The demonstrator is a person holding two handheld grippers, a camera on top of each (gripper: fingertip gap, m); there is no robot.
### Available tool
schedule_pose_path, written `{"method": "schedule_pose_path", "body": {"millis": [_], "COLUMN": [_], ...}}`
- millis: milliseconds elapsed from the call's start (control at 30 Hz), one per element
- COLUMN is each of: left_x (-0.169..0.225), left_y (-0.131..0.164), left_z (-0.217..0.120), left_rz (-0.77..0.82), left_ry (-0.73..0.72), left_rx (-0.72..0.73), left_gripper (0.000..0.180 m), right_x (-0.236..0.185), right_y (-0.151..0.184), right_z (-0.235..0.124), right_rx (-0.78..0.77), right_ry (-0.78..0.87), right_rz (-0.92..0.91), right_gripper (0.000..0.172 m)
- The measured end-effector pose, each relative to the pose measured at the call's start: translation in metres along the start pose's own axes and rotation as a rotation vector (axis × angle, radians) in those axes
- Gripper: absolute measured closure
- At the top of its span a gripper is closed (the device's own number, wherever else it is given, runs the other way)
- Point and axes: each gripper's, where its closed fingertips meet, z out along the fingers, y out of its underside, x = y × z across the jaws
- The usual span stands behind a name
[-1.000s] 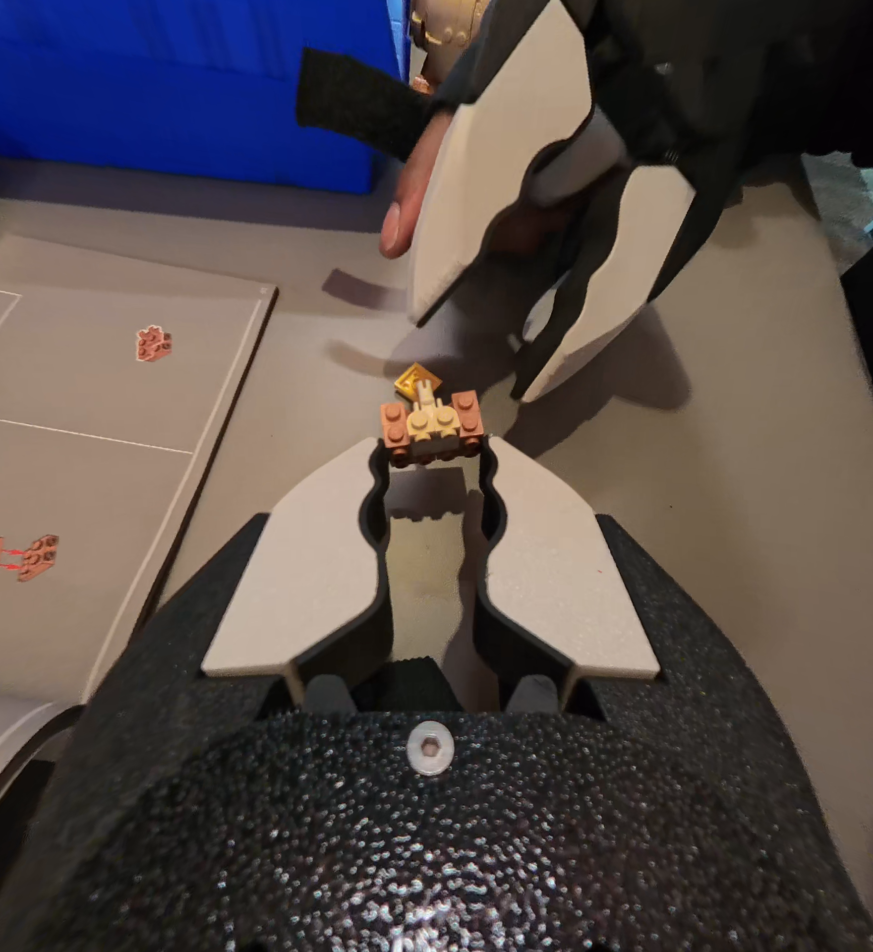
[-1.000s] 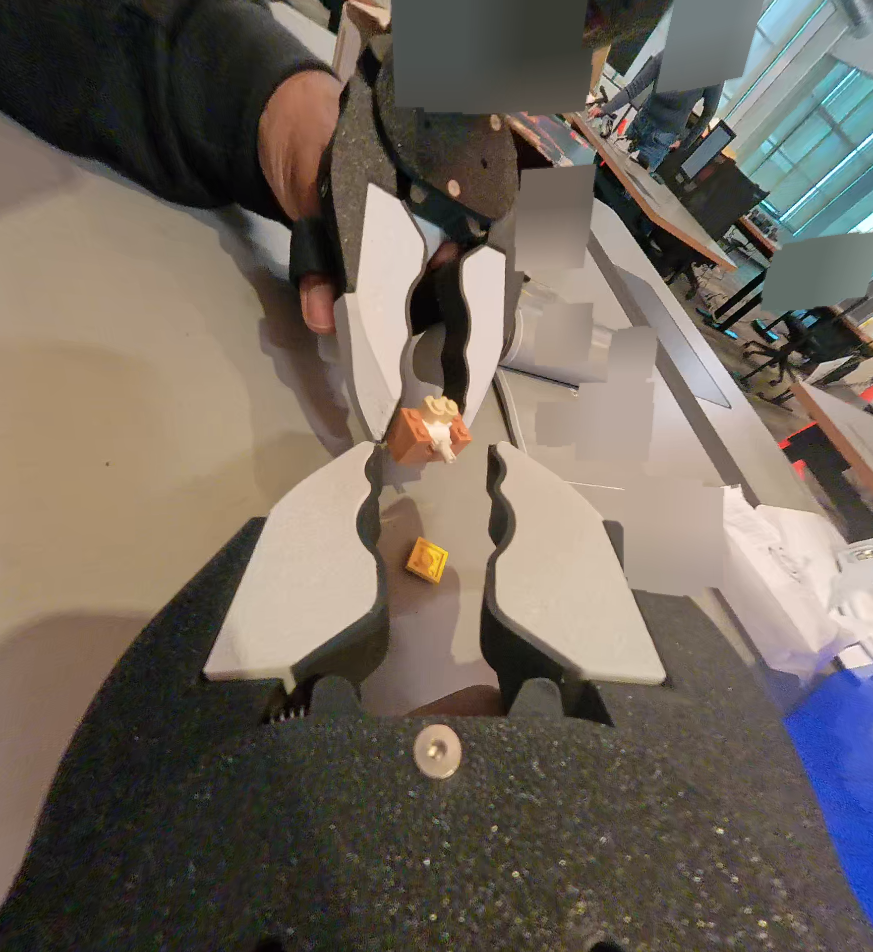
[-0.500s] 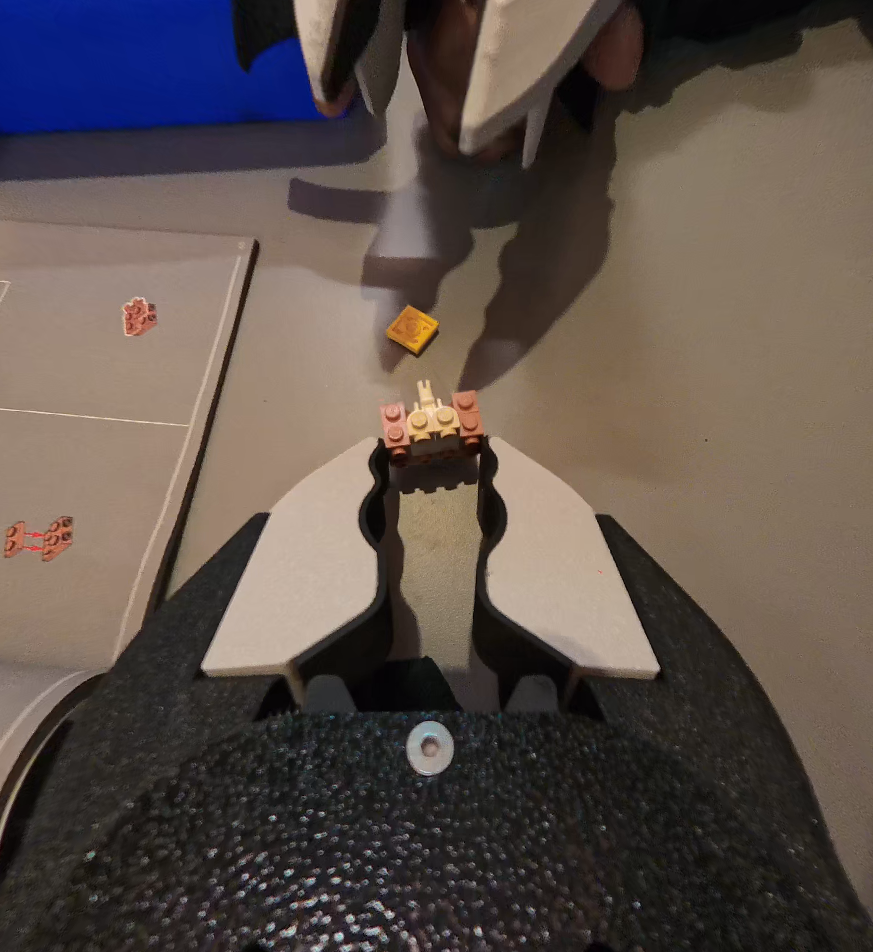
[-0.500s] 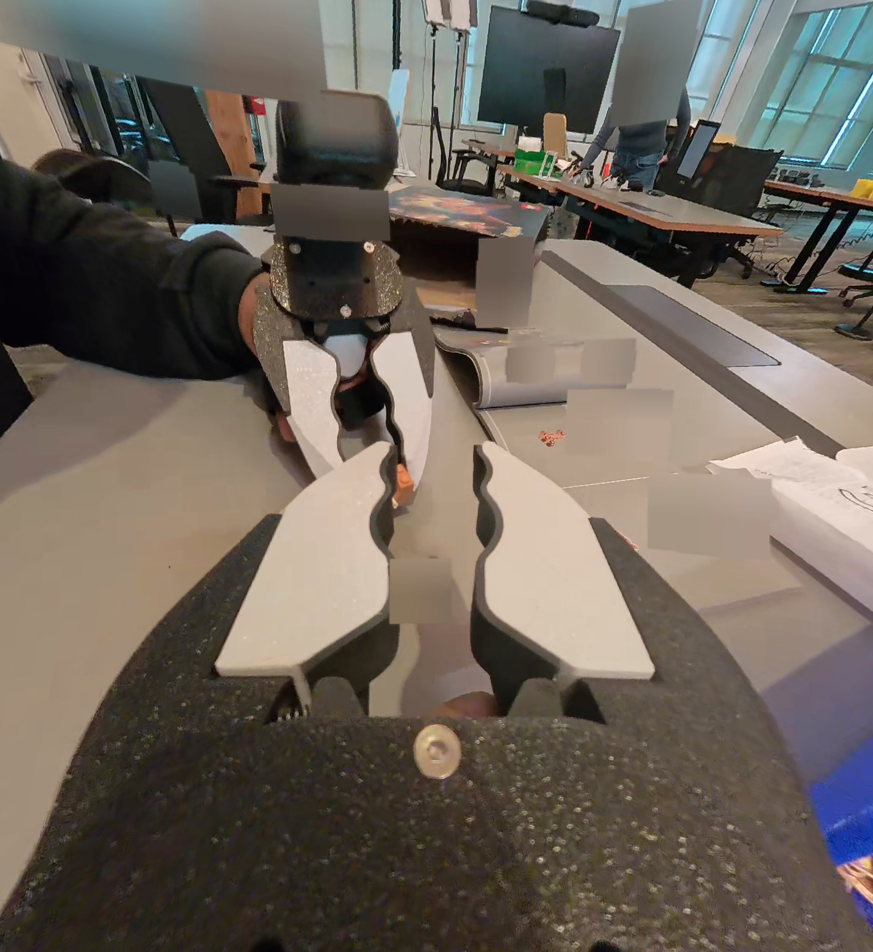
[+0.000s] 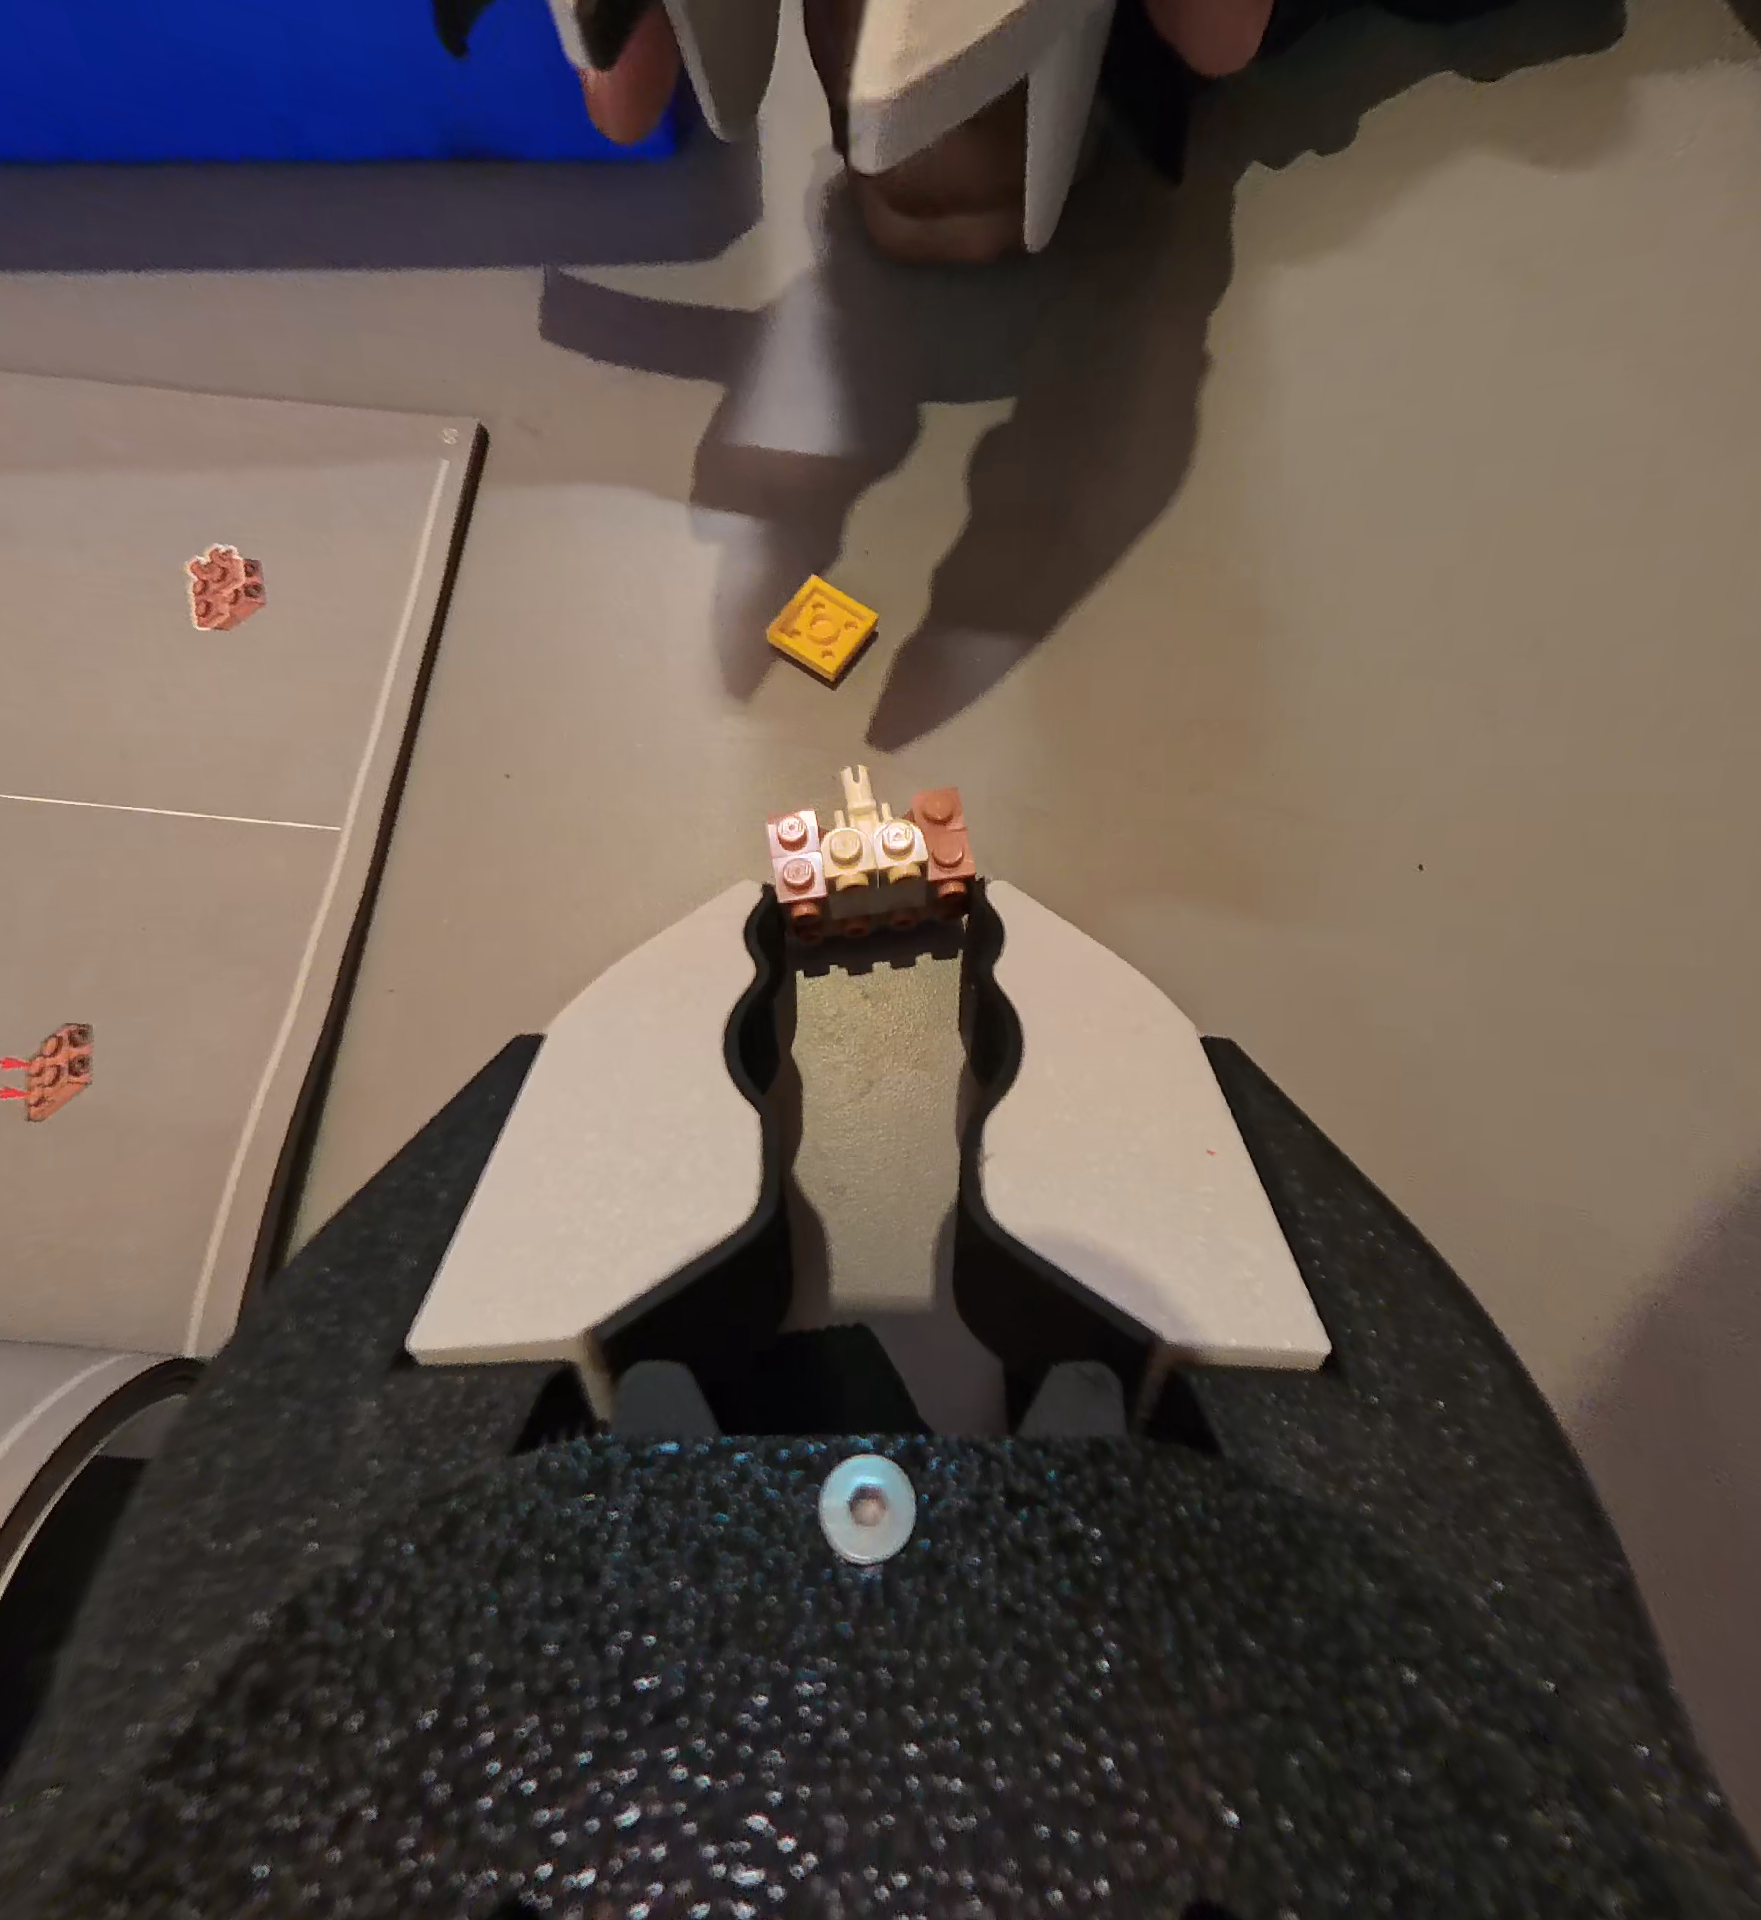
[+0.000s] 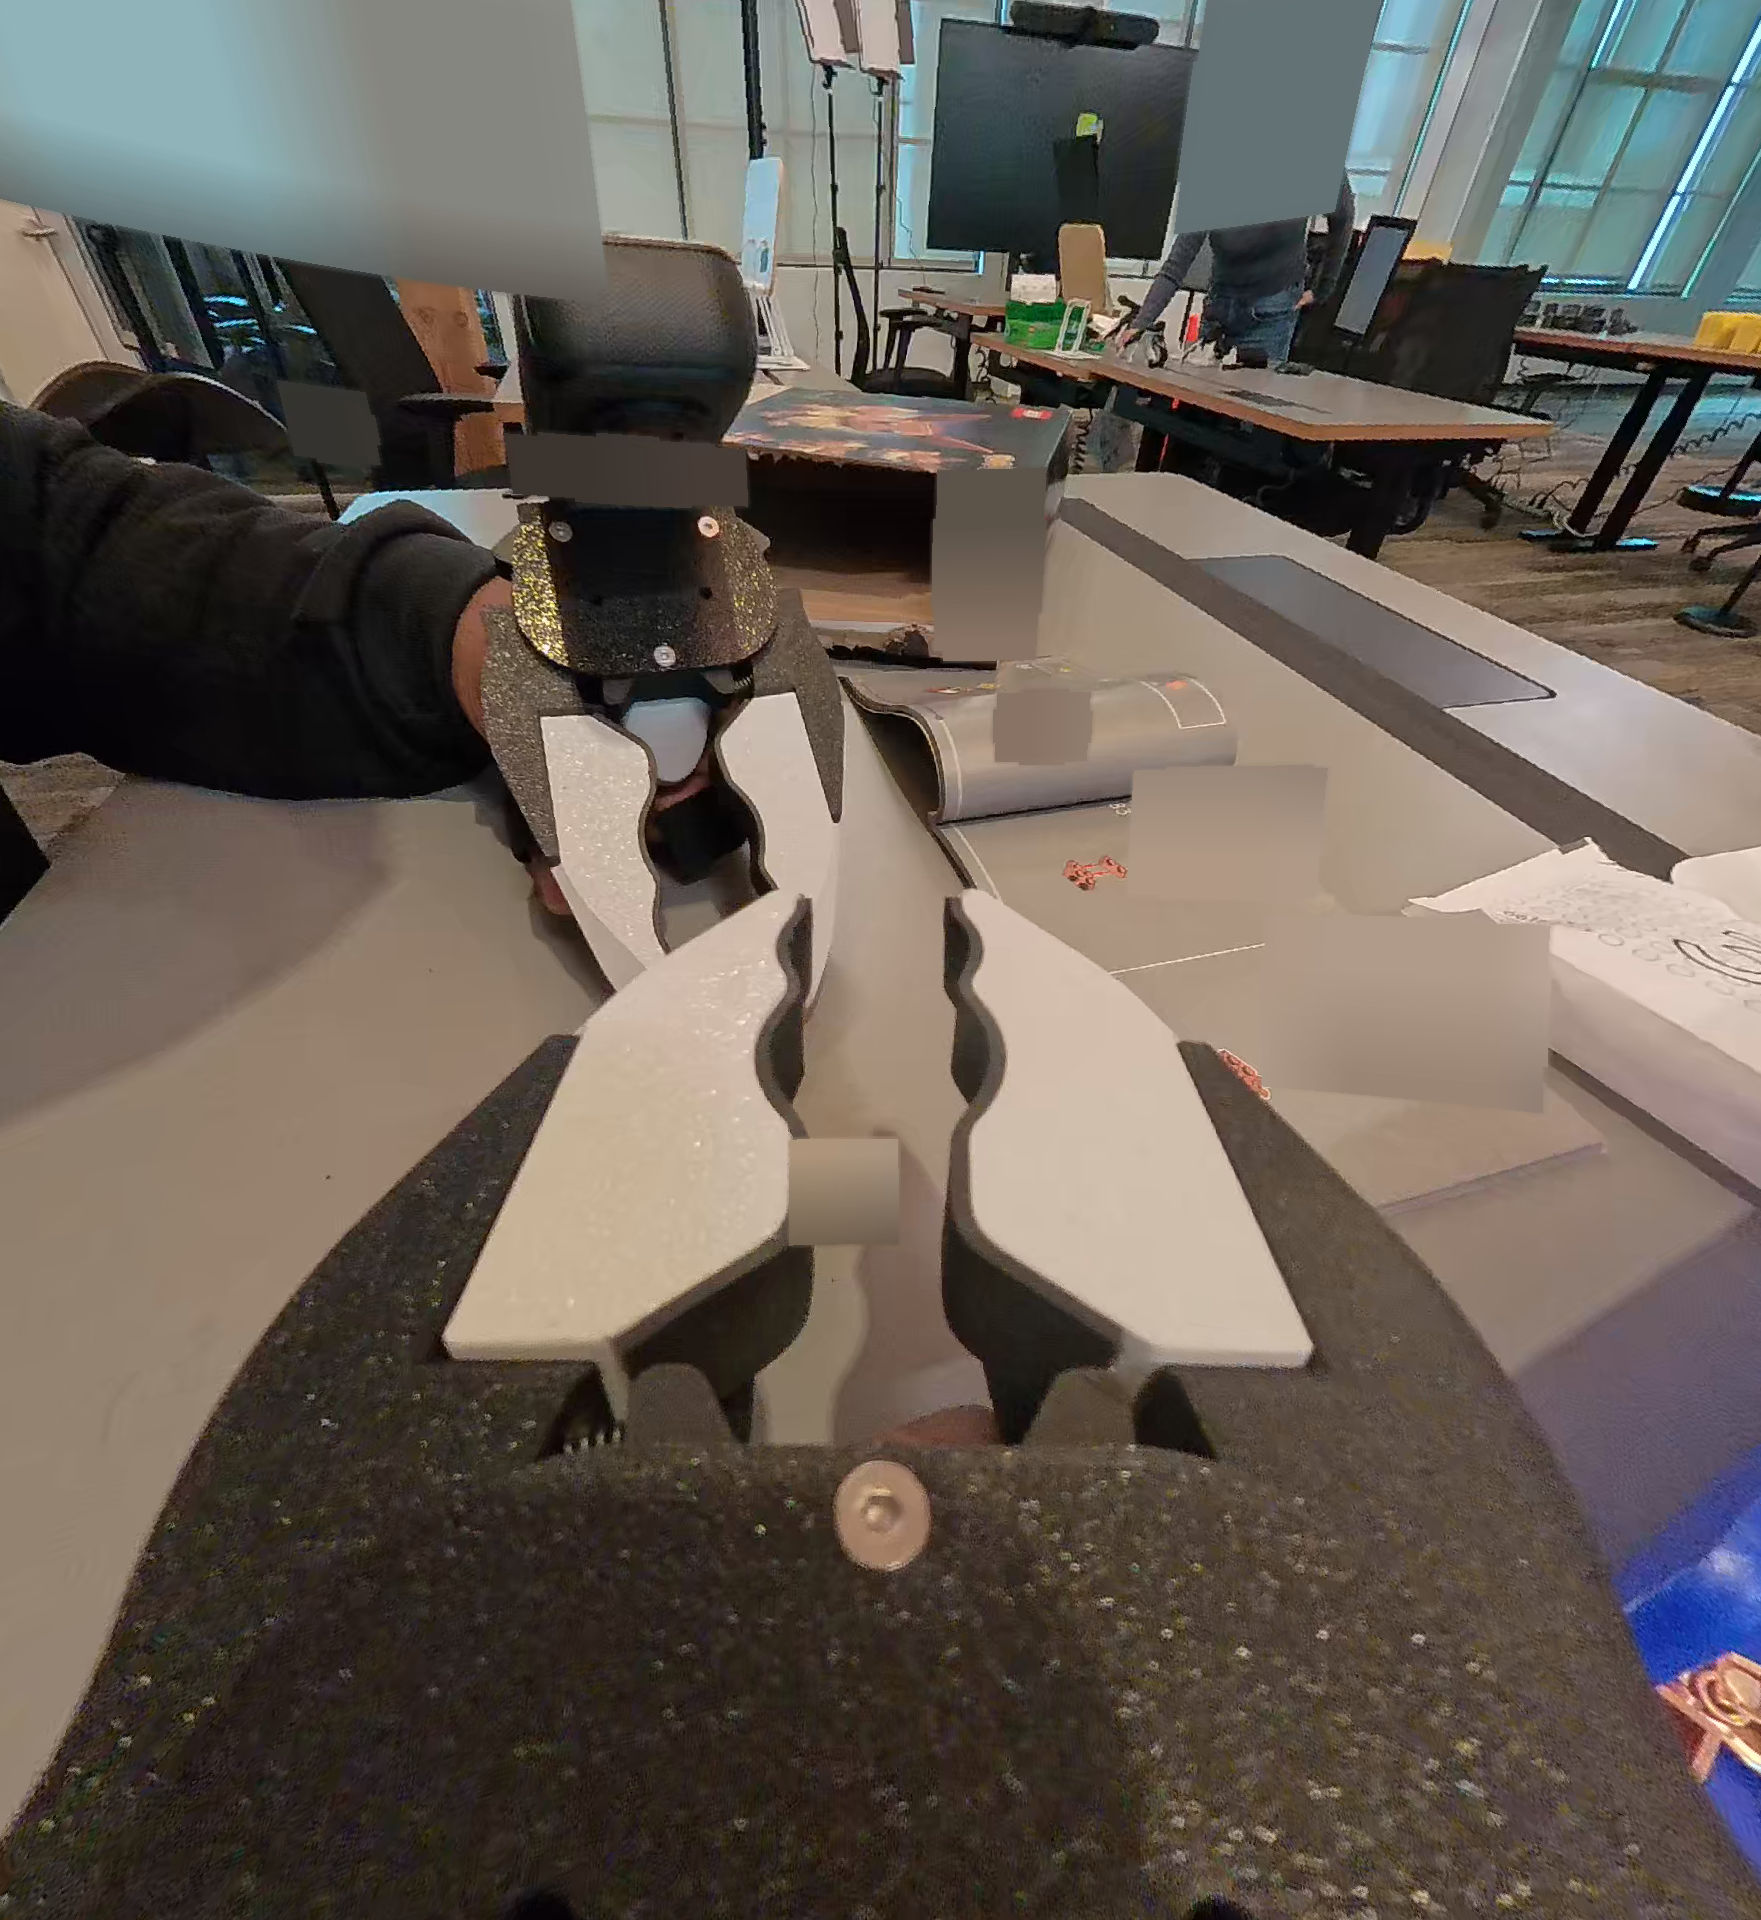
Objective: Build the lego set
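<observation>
The left claw is clamped on a small brick assembly of brown and tan studded pieces, its fingertips pressing both sides. Just beyond its tips, a yellow square tile lies flat on the grey tabletop. An open instruction booklet lies to its left. The right claw, tips apart and holding nothing, hovers above the tabletop, facing the left claw.

- An open instruction booklet is laid along the worktop's left edge.
- A blue box is seen at its far-left corner.
- White papers are spread beside the booklet.
- A dark monitor is mounted in the room behind.
</observation>
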Motion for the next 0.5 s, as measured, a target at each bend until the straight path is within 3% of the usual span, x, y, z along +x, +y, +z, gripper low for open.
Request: {"method": "schedule_pose_path", "body": {"millis": [500], "left_x": [0.0], "left_y": [0.0002], "left_z": [0.0005], "left_rz": [0.002], "left_ry": [-0.003], "left_rx": [-0.003], "left_gripper": [0.147], "right_x": [0.0056], "right_y": [0.005], "right_z": [0.002], "right_rx": [-0.04], "right_ry": [0.037], "right_rz": [-0.001], "right_gripper": [0.15]}}
